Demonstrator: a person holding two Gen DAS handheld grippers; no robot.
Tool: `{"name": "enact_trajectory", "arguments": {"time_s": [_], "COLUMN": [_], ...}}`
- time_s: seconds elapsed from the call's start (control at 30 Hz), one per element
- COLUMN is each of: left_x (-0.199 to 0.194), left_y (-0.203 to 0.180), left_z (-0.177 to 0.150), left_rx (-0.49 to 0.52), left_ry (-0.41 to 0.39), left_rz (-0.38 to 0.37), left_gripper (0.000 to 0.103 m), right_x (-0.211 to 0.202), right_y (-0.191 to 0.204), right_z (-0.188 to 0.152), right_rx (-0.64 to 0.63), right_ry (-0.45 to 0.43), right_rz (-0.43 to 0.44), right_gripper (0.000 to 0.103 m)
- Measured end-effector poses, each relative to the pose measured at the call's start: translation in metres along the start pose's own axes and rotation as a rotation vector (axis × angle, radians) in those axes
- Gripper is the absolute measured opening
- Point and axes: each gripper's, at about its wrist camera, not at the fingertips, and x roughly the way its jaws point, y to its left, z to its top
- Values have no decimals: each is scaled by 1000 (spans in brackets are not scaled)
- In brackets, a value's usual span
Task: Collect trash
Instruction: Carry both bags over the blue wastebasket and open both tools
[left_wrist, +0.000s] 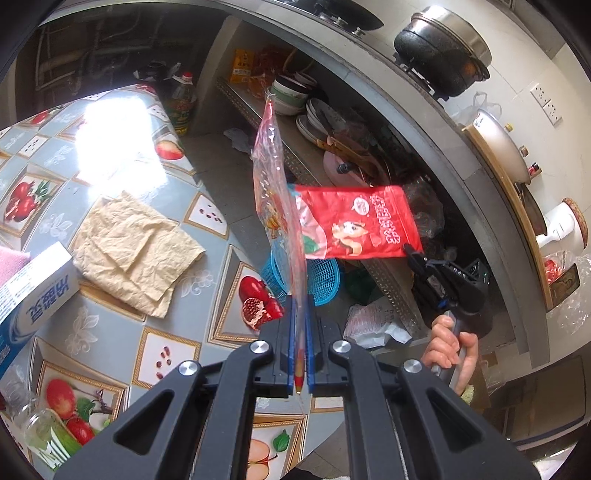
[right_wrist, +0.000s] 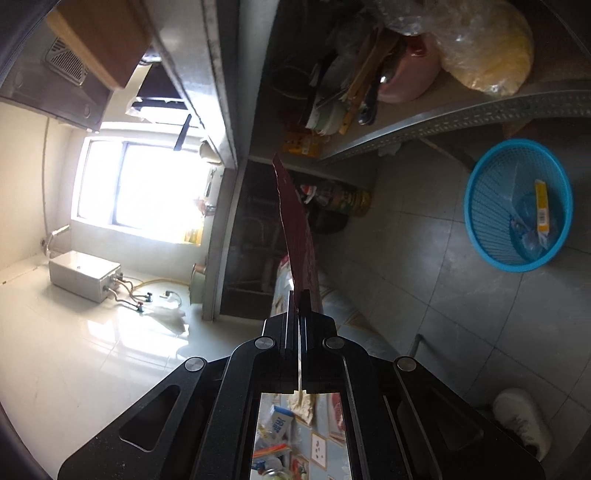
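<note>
From the left wrist camera, we see the left gripper (left_wrist: 300, 306) with its blue-padded fingers (left_wrist: 291, 332) pressed together on a clear wrapper (left_wrist: 271, 177), which stands up edge-on from them over the edge of the bench (left_wrist: 110, 332). The bench wears a fruit-print cloth and carries a crumpled tan paper (left_wrist: 136, 251), a blue-and-white box (left_wrist: 33, 291) at the left edge and a small glass jar (left_wrist: 33, 424) near the lower left corner. Beyond the wrapper, the right gripper (left_wrist: 410, 251) pinches one corner of a red packet (left_wrist: 358, 225), which hangs out flat in the air to its left; a hand (left_wrist: 450, 350) grips its handle. Below both pieces of trash, a blue basket (left_wrist: 321, 277) sits on the floor, partly hidden by the wrapper. Stacked bowls (left_wrist: 291, 96) and plates fill a metal shelf (left_wrist: 258, 118) behind, and a black pot (left_wrist: 439, 55) sits on the stove above.

From the right wrist camera, we see the right gripper (right_wrist: 298, 306) closed tight on the red packet (right_wrist: 295, 221), seen here edge-on as a dark red strip rising from the fingers (right_wrist: 290, 332). The blue basket (right_wrist: 517, 206) stands well apart at the right on the grey tiled floor (right_wrist: 424, 277), already holding a yellow packet (right_wrist: 543, 210) and some clear plastic. A white shoe (right_wrist: 521, 421) shows at the lower right. A bright window (right_wrist: 147, 192) glares at the left.
</note>
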Motion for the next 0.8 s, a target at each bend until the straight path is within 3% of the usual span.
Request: {"name": "enact_trajectory", "arguments": {"time_s": [0.33, 0.6, 0.8], "left_x": [82, 216, 322], "left_y": [-51, -93, -101], "left_z": [51, 72, 72], "left_rx": [98, 180, 183], "left_ry": [144, 334, 486], "left_rz": [37, 72, 107], "left_gripper": [4, 4, 4], "right_x": [-52, -48, -26], "right_y": [-81, -159, -210], "right_z": [26, 29, 29], "right_rx": [128, 279, 396], "right_ry": [-181, -224, -240], "right_rz": [-153, -256, -324], "right_gripper": [0, 0, 0]}}
